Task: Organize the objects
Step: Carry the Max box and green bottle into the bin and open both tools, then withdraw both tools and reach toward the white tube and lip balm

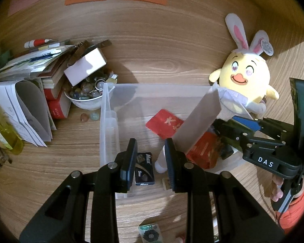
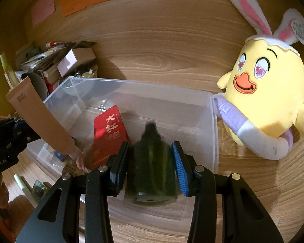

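Clutter (books, bowl of stones (image 1: 85,96)) sits far left on desk (image 1: 172,50). Left hand-held gripper (image 1: 151,162) pinches tan tube (image 2: 40,119) over clear bin (image 2: 213,133), prob. to drop it; right hand-held gripper (image 2: 150,164) clamps dark green bottle (image 2: 151,162) above bin, nr red packet (image 2: 109,133).

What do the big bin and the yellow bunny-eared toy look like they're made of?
The bin looks like clear, slightly frosted plastic: the wood grain and the red packet inside show through its walls. The toy looks like soft plush fabric with a matte, fuzzy surface and what look like stitched-on face details; its filling can't be seen.
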### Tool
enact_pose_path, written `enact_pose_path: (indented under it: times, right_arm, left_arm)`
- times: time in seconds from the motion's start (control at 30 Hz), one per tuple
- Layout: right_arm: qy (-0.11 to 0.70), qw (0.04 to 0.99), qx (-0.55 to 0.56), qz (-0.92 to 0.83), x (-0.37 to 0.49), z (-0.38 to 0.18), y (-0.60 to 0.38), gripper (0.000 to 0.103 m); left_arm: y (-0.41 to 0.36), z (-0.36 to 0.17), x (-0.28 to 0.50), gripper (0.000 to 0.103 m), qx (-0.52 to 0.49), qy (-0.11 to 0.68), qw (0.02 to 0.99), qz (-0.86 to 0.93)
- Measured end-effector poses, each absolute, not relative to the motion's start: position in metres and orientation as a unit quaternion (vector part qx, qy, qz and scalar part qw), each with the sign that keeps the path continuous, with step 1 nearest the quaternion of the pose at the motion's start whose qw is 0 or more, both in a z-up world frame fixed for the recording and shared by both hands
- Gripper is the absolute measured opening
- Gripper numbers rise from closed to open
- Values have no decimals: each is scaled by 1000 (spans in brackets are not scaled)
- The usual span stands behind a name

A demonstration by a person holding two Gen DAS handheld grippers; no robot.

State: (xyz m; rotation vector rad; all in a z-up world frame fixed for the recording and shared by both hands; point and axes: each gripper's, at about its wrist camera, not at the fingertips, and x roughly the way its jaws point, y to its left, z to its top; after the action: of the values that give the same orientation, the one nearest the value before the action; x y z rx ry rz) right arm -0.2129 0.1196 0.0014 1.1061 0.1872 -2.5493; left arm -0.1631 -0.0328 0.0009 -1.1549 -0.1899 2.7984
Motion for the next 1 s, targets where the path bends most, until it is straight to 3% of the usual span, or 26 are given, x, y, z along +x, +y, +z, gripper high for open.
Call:
enact_pose_path:
  times: [0.1, 0.2, 0.37, 0.57, 1.0]
  right_arm:
    - [74, 180, 388, -901, -211, 4, 117, 41]
    - [79, 181, 383, -903, -207, 8, 116, 52]
    - [81, 178, 362, -911, -196, 21, 118, 67]
    - [80, 183, 338, -920, -177, 39, 120, 77]
    - [85, 216, 306, -923, -127, 58, 118, 81]
  left_arm:
    - [-34, 1, -163, 27, -382, -66, 55, 920]
    - [-35, 4, -159, 31, -379, -70, 57, 921]
    - [-37, 14, -148, 47, -364, -77, 61, 926]
    - [-35, 24, -131, 63, -349, -61, 49, 934]
    - [-39, 48, -82, 88, -308, -54, 48, 949]
